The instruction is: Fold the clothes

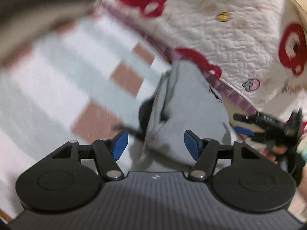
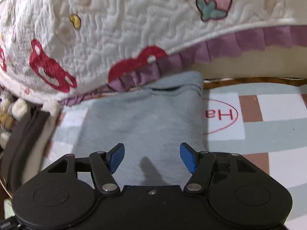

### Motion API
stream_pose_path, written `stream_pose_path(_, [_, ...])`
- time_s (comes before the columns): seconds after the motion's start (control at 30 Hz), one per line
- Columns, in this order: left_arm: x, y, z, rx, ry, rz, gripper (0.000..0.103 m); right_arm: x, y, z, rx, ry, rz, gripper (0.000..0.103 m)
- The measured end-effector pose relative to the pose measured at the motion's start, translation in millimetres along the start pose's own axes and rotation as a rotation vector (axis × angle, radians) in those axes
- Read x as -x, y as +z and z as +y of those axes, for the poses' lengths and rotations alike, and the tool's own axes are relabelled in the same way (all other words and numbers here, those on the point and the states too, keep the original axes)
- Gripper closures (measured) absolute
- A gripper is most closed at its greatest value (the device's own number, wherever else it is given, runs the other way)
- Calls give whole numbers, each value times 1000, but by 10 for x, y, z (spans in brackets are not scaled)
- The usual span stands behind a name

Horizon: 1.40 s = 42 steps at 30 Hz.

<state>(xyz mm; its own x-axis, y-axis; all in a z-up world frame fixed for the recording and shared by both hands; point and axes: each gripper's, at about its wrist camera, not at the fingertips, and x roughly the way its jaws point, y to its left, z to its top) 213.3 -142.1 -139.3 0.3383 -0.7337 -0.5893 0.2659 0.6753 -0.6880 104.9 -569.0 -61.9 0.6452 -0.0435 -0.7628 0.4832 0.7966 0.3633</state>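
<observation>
the grey garment (image 2: 142,118) lies folded into a compact block on a checked rug (image 2: 268,134) of pale green, white and brownish-pink squares. its far end reaches under the frilled purple edge of a white quilt (image 2: 134,19) printed with red shapes and a pink strawberry, which hangs over the far side of the rug. on the rug just to the right of the garment is a white square with red lettering inside a red oval (image 2: 220,115).

the right gripper (image 2: 152,158) hangs above the near end of the garment, its blue pads spread wide with nothing between them. the cloth shows in the gap between the jaws and runs away from them towards the quilt; the pads appear clear of the fabric, though contact cannot be told for certain. a dark shadow falls on the cloth just below the gap.

in the left wrist view, which is blurred, the left gripper (image 1: 156,143) is likewise released, blue pads well apart. the garment (image 1: 188,111) sits ahead of and between the jaws, with its bunched, layered side edge running up the middle of the view, closer to the left pad. the rug (image 1: 57,86) fills the left side and the quilt (image 1: 220,28) the upper right. the right gripper (image 1: 249,128) shows at the right edge, just beside the garment's far side, with a bit of a hand (image 1: 278,149) behind it.
</observation>
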Motion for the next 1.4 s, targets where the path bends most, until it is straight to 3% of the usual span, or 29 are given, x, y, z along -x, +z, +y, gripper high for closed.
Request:
stream_pose_path(0.1, [-168, -55, 143, 50, -40, 30, 40, -60, -45, -278, -23, 3, 72, 34])
stream_pose_path(0.27, [-365, -35, 277, 242, -149, 129, 38, -35, -206, -713, -165, 134, 137, 34])
stream_pose_path(0.43, [-443, -83, 199, 225, -139, 111, 38, -171, -413, -880, -222, 238, 188, 34])
stream_pose_path(0.67, [-552, -150, 89, 202, -126, 87, 36, -342, -548, -898, -257, 336, 101, 31])
stream_pose_path(0.9, [-670, -215, 20, 214, -138, 51, 38, -604, -497, -890, -290, 394, 96, 18])
stream_pose_path(1.0, [-737, -214, 28, 234, -144, 38, 53, -669, -474, -895, -335, 418, 73, 12])
stream_pose_path(1.07, [-775, -178, -20, 183, -115, 67, 72, -681, -463, -865, -364, 405, 64, 12])
stream_pose_path(1.17, [-656, -22, -284, -29, -49, 99, 85, -617, -448, -753, -329, 379, 64, 31])
stream_pose_path(1.27, [-408, 61, -533, -201, -8, 13, 89, -472, -432, -634, -316, 396, 73, 40])
stream_pose_path(1.4, [-336, 89, -357, -126, -18, 45, 89, -274, -484, -341, -259, 496, 115, 42])
